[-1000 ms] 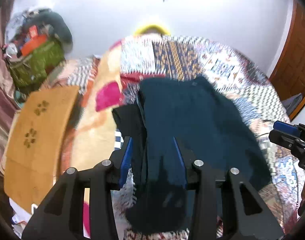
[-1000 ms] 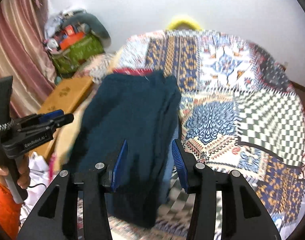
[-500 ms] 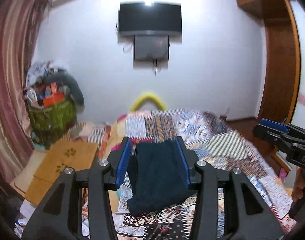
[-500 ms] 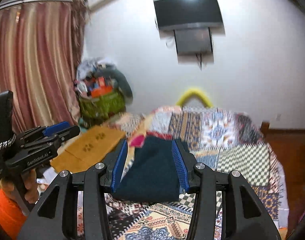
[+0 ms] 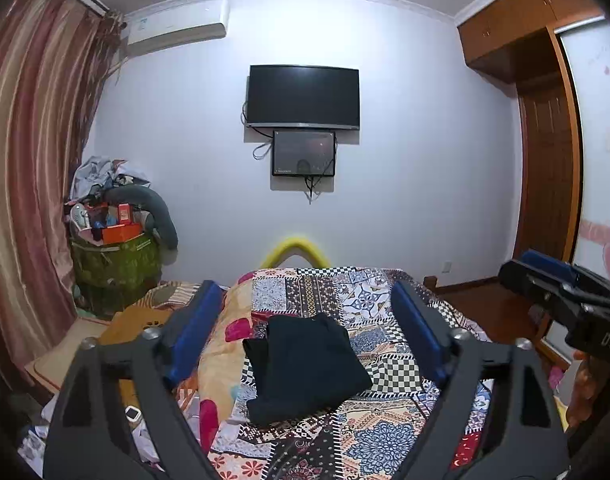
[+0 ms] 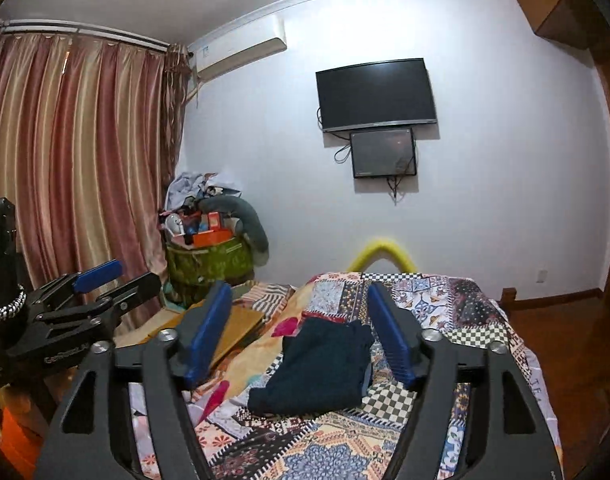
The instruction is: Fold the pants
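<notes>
**Pants folded on bed, both grippers off and spread**

Left gripper [image 5: 305, 328]: jaws spread wide, nothing btwn the blue pads [image 5: 193, 334], raised above the bed [image 5: 389, 372] and apart from it. Right gripper [image 6: 301, 332]: same, released, jaws wide, holding nothing, also up off the bed.

Pants [image 5: 309, 364] lie in a compact dark folded bundle on the patchwork bedspread, ahead of and below both grippers; in each wrist view they sit framed btwn that gripper's two fingers but not touched by either. A bit of the lower layers sticks out on the left edge of the bundle. Seen from the right wrist, the pants [image 6: 321, 368] read dark teal-blue w/ a lighter strip at the right edge.

Right gripper shows at the right edge of the left wrist view [image 5: 561, 292]; left gripper at the left edge of the right wrist view [image 6: 101, 292].

Beyond the pants, straight ahead: TV [image 5: 303, 96] on the wall w/ a smaller screen [image 5: 303, 153] just below. Ahead-left: green basket [image 5: 113, 264] heaped w/ stuff, striped curtain [image 5: 33, 184], AC unit [image 5: 177, 26] up high. Ahead-right: wood door [image 5: 549, 176].
</notes>
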Demonstrator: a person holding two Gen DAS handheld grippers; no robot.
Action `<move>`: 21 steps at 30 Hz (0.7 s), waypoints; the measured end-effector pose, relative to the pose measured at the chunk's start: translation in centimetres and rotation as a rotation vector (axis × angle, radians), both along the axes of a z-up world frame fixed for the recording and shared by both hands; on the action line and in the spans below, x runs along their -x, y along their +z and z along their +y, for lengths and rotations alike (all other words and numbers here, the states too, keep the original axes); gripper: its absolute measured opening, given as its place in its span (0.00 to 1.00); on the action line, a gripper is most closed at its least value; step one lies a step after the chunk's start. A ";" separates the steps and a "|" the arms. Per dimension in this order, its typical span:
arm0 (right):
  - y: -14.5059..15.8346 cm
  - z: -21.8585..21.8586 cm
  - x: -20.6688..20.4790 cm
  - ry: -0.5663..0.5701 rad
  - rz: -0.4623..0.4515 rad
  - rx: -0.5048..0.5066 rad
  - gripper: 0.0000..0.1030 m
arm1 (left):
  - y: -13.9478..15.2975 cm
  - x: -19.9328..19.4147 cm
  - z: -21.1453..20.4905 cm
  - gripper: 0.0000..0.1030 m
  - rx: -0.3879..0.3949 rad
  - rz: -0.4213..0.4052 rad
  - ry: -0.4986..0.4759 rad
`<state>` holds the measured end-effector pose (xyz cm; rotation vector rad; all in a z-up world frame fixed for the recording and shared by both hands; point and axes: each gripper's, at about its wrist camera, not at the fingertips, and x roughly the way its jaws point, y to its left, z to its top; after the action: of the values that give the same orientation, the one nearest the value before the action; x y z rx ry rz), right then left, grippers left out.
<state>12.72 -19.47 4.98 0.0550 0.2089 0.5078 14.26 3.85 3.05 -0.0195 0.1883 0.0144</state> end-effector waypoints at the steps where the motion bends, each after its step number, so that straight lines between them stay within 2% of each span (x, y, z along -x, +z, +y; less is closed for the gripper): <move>1: -0.1 -0.1 0.2 -0.004 0.001 0.000 0.74 | 0.1 0.5 0.0 0.90 -0.001 -0.007 0.008; 2: -0.1 -0.1 0.3 -0.010 0.000 0.002 0.79 | 0.1 0.8 0.0 0.92 0.000 -0.012 0.013; 6: -0.2 0.2 0.5 -0.033 0.001 0.024 0.87 | 0.2 2.1 0.0 0.95 0.008 -0.024 0.022; 8: -0.2 0.4 0.6 -0.041 0.003 0.029 0.96 | 0.1 2.3 -0.1 0.96 0.009 -0.027 0.024; 9: -0.3 0.4 0.7 -0.045 0.002 0.027 0.98 | 0.1 2.4 -0.1 0.97 0.010 -0.028 0.023; 21: -0.6 0.4 1.7 -0.061 -0.009 0.034 0.99 | 0.0 3.1 -0.4 0.98 0.018 -0.027 0.022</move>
<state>11.04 -19.09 4.40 0.0256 0.2060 0.4435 11.16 3.44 3.00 -0.0395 0.1615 0.0344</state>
